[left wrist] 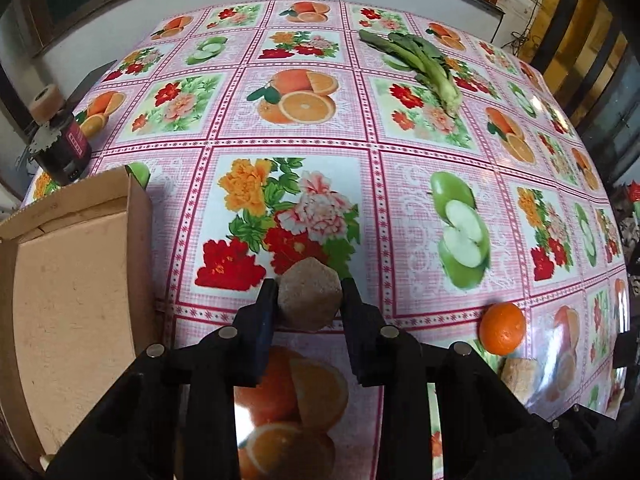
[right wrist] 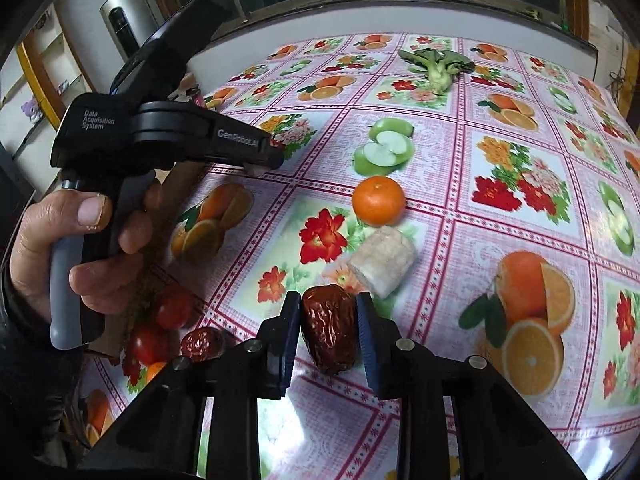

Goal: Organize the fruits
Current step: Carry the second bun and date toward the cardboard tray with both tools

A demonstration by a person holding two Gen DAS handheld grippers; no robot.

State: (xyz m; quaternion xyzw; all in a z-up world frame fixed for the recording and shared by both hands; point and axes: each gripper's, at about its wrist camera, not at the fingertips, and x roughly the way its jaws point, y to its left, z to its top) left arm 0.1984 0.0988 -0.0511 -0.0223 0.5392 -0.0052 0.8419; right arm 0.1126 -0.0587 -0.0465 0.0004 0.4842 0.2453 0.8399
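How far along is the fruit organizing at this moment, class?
Done: nothing shows in the cardboard box. In hand: left gripper clamps a brown lump; right gripper clamps a red date. Left: orange, second date, tomatoes.

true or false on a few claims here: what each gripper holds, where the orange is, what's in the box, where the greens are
1. The left gripper is shut on a brown sugar-like block. True.
2. The right gripper is clamped on the orange. False: it is shut on a wrinkled red date; the orange sits free on the table beyond it.
3. The cardboard box already holds the orange. False: the part of the box in view shows only bare cardboard.
4. A leafy green vegetable lies at the far side of the table. True.
5. A second red date lies on the table left of the right gripper. True.
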